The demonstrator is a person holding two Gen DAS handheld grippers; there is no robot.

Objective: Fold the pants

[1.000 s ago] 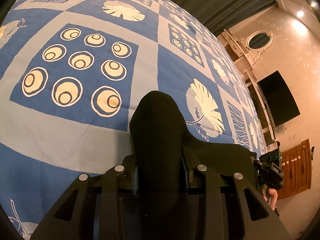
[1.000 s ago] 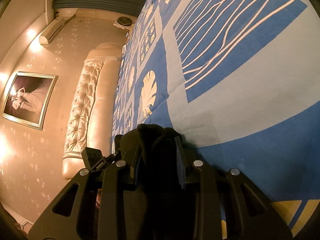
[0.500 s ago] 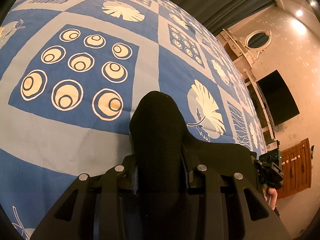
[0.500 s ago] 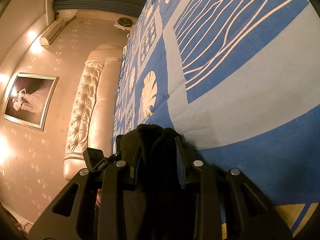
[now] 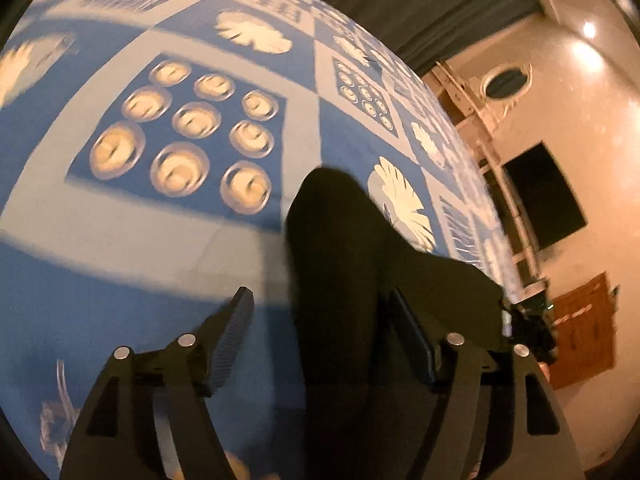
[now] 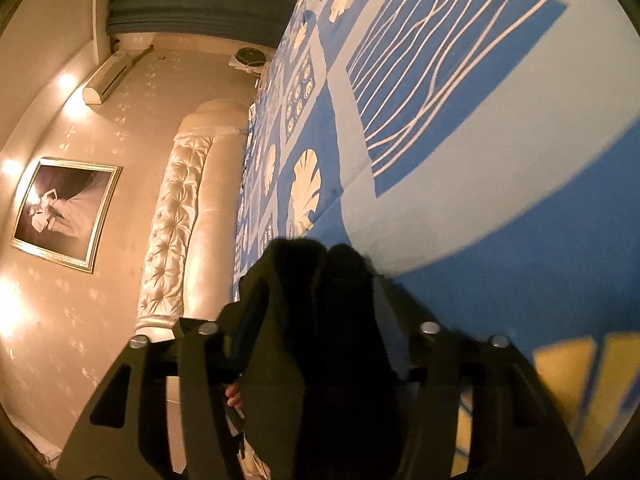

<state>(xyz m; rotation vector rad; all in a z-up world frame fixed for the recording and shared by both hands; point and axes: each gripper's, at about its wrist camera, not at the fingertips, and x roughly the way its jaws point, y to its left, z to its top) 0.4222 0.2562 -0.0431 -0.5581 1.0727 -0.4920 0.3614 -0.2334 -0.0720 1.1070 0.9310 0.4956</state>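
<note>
Much of the black pants (image 5: pixel 340 264) is hidden behind the gripper bodies, and their dark cloth shows almost no seam or fold line, so the shape is hard to make out. In the left wrist view the bedspread (image 5: pixel 168 248) pattern is smeared by motion blur. The pants are seen lying on the blue patterned bedspread of a bed, bunched into a rounded hump between the fingers of each tool. The left hand-held gripper (image 5: pixel 320 312) is seen with its jaws opening; a clear gap stands between its left pad and the cloth. The right hand-held gripper (image 6: pixel 316 304) is likewise opening, though whether its pads touch the pants (image 6: pixel 316 280) cannot be told. A padded headboard (image 6: pixel 176 216) is seen beyond.
</note>
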